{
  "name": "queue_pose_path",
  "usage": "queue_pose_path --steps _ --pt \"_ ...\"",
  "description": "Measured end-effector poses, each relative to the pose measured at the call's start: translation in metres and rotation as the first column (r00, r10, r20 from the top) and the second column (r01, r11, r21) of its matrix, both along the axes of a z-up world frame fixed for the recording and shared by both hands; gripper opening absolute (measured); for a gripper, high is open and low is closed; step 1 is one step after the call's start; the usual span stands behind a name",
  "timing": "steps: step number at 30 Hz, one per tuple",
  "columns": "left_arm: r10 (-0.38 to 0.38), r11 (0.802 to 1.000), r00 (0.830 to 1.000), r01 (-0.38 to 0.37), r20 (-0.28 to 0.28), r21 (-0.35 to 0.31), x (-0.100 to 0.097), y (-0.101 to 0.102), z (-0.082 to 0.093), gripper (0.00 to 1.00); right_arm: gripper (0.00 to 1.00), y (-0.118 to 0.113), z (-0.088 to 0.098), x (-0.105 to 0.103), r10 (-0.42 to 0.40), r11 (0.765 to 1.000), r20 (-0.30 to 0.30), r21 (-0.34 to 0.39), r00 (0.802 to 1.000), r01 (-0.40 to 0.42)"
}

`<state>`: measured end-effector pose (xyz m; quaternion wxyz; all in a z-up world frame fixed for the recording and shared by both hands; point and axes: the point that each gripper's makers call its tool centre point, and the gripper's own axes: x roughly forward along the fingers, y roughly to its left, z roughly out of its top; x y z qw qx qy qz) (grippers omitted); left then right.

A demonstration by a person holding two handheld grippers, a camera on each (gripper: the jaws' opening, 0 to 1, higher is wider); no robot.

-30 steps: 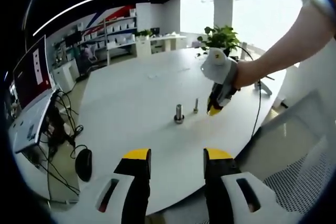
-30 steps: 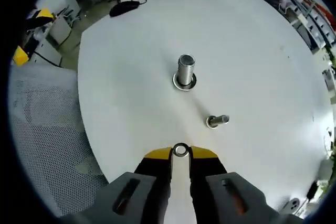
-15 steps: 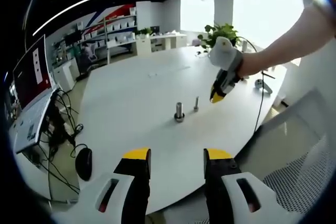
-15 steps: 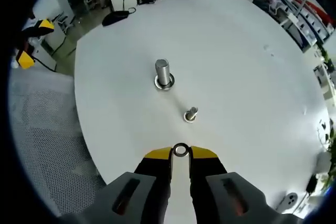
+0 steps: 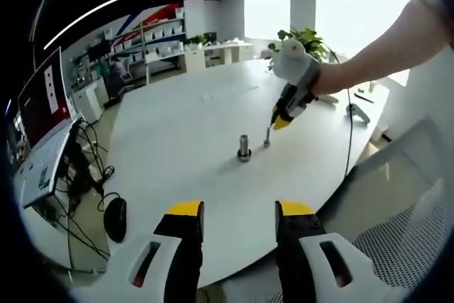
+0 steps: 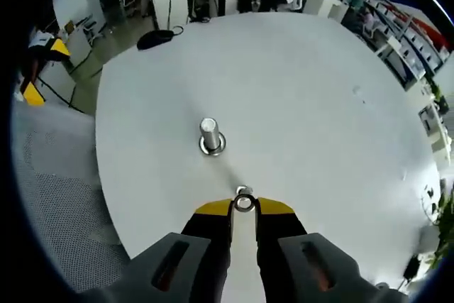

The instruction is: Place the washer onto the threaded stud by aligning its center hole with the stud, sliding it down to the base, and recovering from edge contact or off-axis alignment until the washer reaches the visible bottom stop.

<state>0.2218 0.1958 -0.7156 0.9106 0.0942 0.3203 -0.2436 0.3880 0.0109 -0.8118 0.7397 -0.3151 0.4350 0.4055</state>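
Washer held directly over the threaded stud

The washer (image 6: 244, 204) is pinched between the right gripper's (image 6: 244, 206) yellow tips, just above the thin threaded stud (image 5: 267, 137); a thicker metal post (image 6: 209, 135) stands near it on the white table (image 6: 305, 90). The left gripper (image 5: 240, 212) hangs back, jaws apart, holding nothing. No readable writing.

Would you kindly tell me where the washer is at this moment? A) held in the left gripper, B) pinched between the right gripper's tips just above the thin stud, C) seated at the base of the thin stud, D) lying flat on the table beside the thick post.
B: in the right gripper view the washer sits between the tips of the right gripper, with the top of the thin stud just beyond it.
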Motion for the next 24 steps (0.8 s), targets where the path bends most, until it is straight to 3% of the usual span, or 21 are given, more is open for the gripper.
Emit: queue_pose_path --steps 1,24 --pt "0.003 1.0 1.0 -0.003 0.0 -0.001 0.0 0.0 0.0 0.38 0.14 0.001 0.0 0.003 0.012 1.0 0.018 -0.006 1.0 -0.012" --pt "-0.012 1.0 1.0 0.013 -0.018 0.021 -0.002 -0.001 -0.004 0.38 0.14 0.002 -0.012 0.008 0.005 1.0 -0.018 -0.017 1.0 -0.005"
